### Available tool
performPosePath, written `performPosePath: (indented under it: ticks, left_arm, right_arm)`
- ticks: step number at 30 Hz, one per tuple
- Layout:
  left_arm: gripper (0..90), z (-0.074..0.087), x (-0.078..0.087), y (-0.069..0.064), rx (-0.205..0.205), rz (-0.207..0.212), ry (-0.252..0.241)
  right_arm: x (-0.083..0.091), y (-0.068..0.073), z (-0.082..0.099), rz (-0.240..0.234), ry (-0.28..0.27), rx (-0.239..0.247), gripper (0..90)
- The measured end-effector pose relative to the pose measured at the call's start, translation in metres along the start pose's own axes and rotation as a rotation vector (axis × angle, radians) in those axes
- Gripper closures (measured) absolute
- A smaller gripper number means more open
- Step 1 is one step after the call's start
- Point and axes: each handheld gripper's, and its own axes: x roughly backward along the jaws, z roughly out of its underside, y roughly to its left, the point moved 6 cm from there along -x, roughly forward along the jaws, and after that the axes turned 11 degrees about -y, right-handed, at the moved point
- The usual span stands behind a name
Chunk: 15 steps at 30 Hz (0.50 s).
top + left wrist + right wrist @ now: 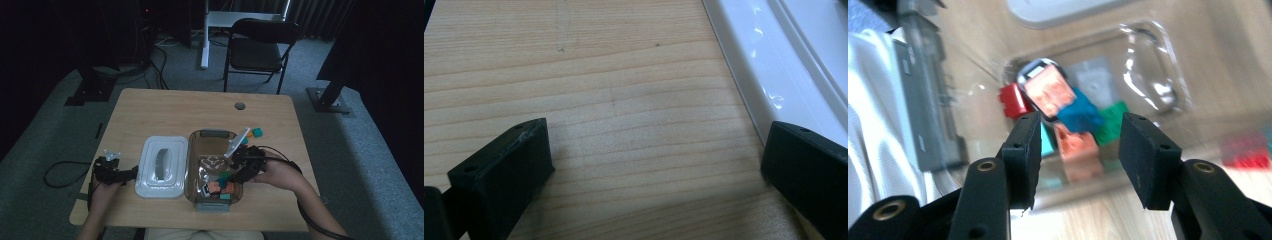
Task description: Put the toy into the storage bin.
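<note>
Two grippers work at the near edge of a wooden table [175, 107]. At about eight o'clock from the table's middle, the left gripper [131, 174] rests low on the wood with its jaws spread wide and nothing between them; in the left gripper view one jaw lies on bare wood and the other sits just beside the rim of the white lid [769, 65]. That lid [162, 166] lies flat on the table at roughly seven o'clock, touching or nearly touching the left wall of the clear brown container [192, 155]. At five o'clock the right gripper [231, 176] hangs over the container's right side, its jaws parted and empty; no block sits between the pads in the right gripper view. Below them, in the near end of the container, small toy blocks [1068, 117] lie heaped together: a red one, orange ones, a blue one, a green one and a pale turquoise one, with a white-edged piece on top. Farther off, at about two o'clock from the container, a teal block [257, 132] lies on the table just outside the far right corner. Beyond the table, at twelve o'clock, a black folding chair [257, 47] stands on the grey carpet.
</note>
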Motion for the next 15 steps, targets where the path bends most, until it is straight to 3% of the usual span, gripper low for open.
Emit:
performPosePath:
  ticks: [6, 13, 15]
  left_arm:
    - [0.5, 0.000, 0.000, 0.000, 0.000, 0.000, 0.002]
    - [0.5, 0.000, 0.000, 0.000, 0.000, 0.001, 0.001]
    - [0.5, 0.000, 0.000, 0.000, 0.002, 0.000, 0.000]
  right_arm:
    - [0.020, -0.020, 0.015, 0.058, -0.035, -0.065, 51.0]
    - [0.030, -0.041, 0.030, 0.097, -0.059, -0.138, 49.9]
    - [0.031, -0.056, 0.038, 0.132, -0.066, -0.191, 48.7]
